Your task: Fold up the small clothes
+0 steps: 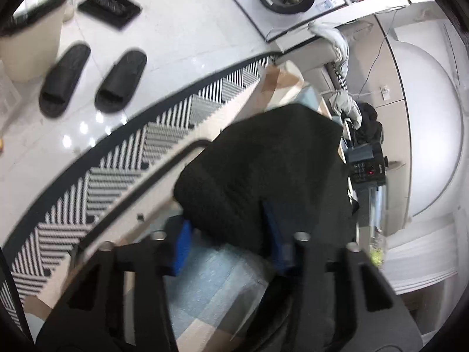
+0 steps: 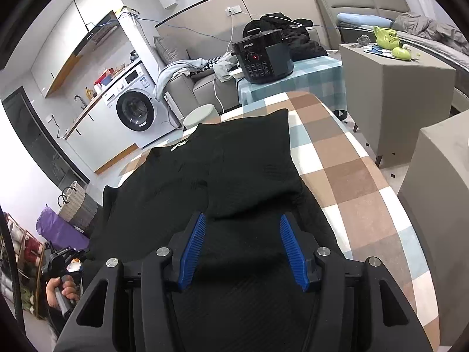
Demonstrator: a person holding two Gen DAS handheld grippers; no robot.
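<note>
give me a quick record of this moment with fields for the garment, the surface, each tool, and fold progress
garment: black knit garment, one side already folded over the body
surface: checked tablecloth on the table
left tool: garment's folded edge lies between its blue pads, grip not clear
right tool: open, above the garment, nothing gripped
fold progress: partly folded, not finished
nearby: pressure cooker on a further table

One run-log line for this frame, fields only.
garment: black top partly folded on checked table | left tongs: closed on fabric fold | right tongs: open above fabric
</note>
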